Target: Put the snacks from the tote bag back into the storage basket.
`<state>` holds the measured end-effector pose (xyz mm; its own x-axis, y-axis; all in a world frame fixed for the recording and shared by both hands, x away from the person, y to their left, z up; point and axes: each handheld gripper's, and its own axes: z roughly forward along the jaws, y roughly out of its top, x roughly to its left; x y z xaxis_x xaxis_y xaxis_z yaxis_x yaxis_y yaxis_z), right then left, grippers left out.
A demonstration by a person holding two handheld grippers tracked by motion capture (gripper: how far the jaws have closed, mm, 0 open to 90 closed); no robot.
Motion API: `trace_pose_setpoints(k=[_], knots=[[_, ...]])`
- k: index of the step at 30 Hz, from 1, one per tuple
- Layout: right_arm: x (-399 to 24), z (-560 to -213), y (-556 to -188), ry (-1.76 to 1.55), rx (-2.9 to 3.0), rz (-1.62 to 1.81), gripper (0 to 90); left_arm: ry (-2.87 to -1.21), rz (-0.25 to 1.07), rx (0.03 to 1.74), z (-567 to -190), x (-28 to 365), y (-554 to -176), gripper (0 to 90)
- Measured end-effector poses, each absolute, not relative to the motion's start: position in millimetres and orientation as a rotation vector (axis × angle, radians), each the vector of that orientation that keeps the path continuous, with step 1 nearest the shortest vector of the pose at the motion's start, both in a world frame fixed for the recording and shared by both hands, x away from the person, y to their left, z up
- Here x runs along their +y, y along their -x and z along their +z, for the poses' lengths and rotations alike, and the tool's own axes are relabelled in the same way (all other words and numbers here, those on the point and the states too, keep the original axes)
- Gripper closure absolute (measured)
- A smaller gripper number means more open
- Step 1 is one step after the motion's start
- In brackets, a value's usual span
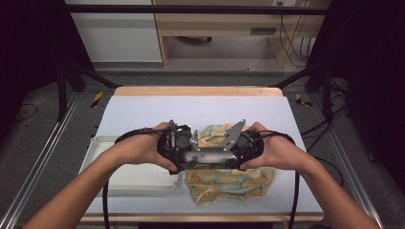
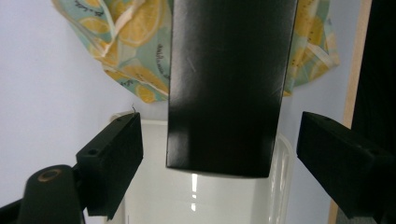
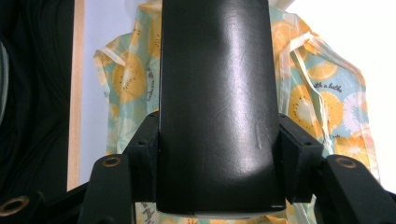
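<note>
A long flat black box [image 1: 210, 165] hangs between my two grippers above a lemon-print cloth [image 1: 229, 183]. My right gripper [image 3: 222, 140] is shut on the black box [image 3: 215, 102], both jaws pressed to its sides. In the left gripper view the box's [image 2: 224, 84] other end sits between the jaws of my left gripper [image 2: 219, 135], which is open with a gap on each side. From the high view, the left gripper [image 1: 187, 157] and right gripper [image 1: 231, 156] face each other, a hand around each.
A white tray [image 1: 102, 148] lies at the table's left front, its rim [image 2: 284, 158] just under the box end. The cloth [image 3: 327, 102] is crumpled near the front edge. The pale table top [image 1: 157, 109] has a wooden edge [image 3: 74, 93].
</note>
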<state>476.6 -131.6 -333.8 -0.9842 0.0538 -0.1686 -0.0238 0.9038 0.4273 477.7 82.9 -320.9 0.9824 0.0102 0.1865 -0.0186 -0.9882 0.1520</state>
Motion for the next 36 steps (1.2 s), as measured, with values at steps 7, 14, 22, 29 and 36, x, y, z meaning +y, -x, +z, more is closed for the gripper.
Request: trace_pose_setpoints(k=[7,14,22,29,36], knots=[[-130,-333,-474,-0.002,2.895,0.65,43.4,-3.004,0.233,-0.048,-325,77,-478,22.1],[-127,-333,-473,0.006,2.899,0.653,43.3,-3.021,0.224,-0.062,-331,73,-479,26.3],[-126,-332,-473,0.017,2.905,0.66,43.3,-3.044,0.211,-0.073,-334,72,-480,33.4],[-125,-331,-473,0.011,2.901,0.667,43.3,-3.056,0.21,-0.085,-334,69,-479,38.5],[-125,-332,-473,0.016,2.904,0.665,43.3,-3.067,0.21,-0.075,-335,68,-480,41.8]])
